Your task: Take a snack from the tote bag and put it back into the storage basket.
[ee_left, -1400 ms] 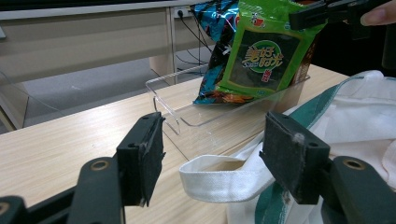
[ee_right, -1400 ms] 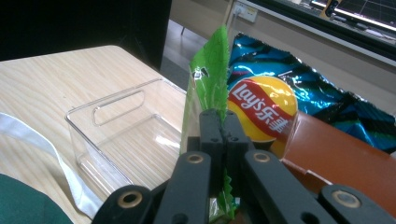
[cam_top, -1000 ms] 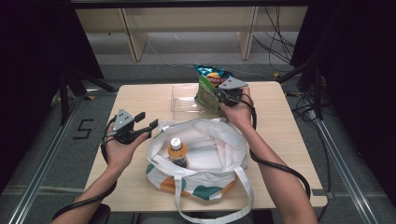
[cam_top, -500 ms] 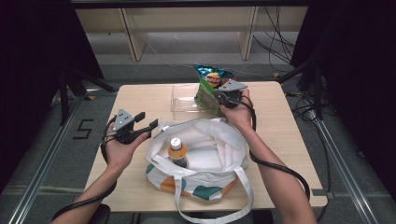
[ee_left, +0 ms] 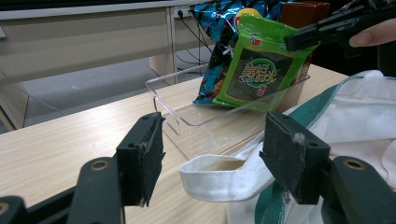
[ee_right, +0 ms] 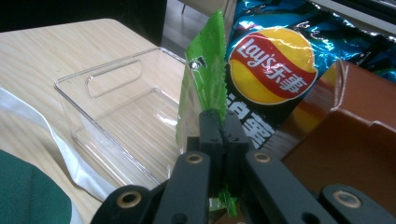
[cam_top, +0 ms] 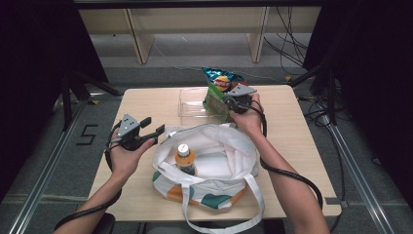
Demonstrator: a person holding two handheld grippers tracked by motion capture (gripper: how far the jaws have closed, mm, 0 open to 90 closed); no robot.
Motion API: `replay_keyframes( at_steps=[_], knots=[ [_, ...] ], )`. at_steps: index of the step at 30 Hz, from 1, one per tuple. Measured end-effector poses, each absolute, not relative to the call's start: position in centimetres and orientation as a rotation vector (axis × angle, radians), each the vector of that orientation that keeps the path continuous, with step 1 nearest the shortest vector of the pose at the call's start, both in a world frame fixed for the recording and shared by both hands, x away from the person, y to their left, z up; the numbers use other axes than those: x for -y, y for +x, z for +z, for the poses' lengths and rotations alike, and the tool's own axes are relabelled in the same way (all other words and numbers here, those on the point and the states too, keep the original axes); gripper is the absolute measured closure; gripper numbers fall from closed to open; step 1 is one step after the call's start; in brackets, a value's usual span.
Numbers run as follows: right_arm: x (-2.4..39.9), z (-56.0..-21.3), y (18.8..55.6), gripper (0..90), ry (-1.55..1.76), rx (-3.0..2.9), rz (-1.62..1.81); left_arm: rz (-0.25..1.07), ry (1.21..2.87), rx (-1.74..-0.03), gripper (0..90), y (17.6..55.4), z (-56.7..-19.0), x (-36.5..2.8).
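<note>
My right gripper (ee_right: 219, 140) pinches the green seaweed packet (ee_left: 259, 70) shut, upright in the clear bin (ee_right: 116, 121) beside the Lay's bag (ee_right: 273, 65). My left gripper (ee_left: 212, 154) gapes empty over the tote strap (ee_left: 219, 179).

I see wooden table (cam_top: 146, 100): clear plastic bin (cam_top: 192, 105) near far edge, white tote bag (cam_top: 214, 156) toward near edge, centre.

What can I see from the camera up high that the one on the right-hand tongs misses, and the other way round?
High view alone: the bottle standing in the tote bag, and the open left tongs. Right gripper view alone: a brown box beside the chips. Both: the right tongs shut on the green packet, the chip bag, the clear bin.
</note>
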State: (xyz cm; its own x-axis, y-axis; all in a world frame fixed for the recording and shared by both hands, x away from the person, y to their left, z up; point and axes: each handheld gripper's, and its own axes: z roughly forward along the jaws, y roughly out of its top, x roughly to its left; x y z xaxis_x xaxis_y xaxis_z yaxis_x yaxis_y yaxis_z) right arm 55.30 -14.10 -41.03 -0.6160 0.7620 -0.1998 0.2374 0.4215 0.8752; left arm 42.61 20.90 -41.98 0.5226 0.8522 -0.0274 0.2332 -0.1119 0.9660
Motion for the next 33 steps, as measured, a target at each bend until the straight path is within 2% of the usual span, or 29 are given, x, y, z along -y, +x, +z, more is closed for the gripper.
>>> replay_keyframes(
  at_steps=[21,33],
  knots=[
    [14.10,-41.56,55.68,89.2,0.865,-2.099,1.147,0.686,1.637,-0.938,37.7,42.62,-42.00,-20.90],
    [14.22,-41.80,55.59,83.3,0.875,-2.097,1.141,0.685,1.638,-0.936,37.7,42.62,-42.02,-20.84]
  ],
)
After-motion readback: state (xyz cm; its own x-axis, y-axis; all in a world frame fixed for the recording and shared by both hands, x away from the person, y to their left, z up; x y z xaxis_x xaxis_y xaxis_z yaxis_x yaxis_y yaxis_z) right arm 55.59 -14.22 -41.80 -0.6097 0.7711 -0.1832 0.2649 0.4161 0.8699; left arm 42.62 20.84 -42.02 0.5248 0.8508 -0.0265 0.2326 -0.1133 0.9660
